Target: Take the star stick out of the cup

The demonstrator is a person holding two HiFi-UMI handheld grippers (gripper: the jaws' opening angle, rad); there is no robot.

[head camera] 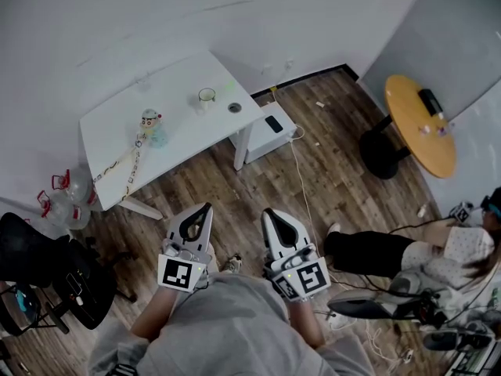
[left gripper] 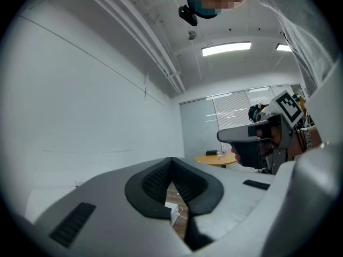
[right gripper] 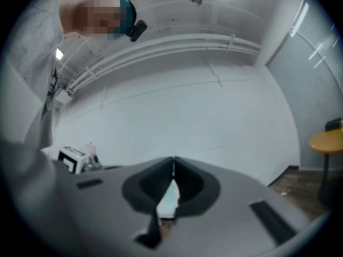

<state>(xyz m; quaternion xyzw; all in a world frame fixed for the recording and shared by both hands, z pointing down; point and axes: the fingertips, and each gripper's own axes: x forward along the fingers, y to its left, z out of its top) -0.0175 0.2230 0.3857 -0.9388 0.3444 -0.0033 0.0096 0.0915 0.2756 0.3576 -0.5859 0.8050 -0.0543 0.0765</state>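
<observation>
A white table (head camera: 184, 135) stands ahead against the wall. On it are a small clear cup (head camera: 206, 95) and a pale blue cup (head camera: 156, 138) with a little figure on top. A long patterned stick (head camera: 121, 165) runs from the blue cup toward the table's left edge; I cannot make out a star. My left gripper (head camera: 207, 207) and right gripper (head camera: 268, 212) are held close to my body over the wooden floor, well short of the table. Both are shut with nothing between the jaws, as the left gripper view (left gripper: 171, 160) and right gripper view (right gripper: 173, 159) show.
A white cabinet (head camera: 270, 128) sits beside the table leg. At the right stands a round yellow table (head camera: 423, 124), and a person (head camera: 407, 253) sits on the floor among cables. A black chair (head camera: 47, 272) and water bottles (head camera: 66, 198) are at the left.
</observation>
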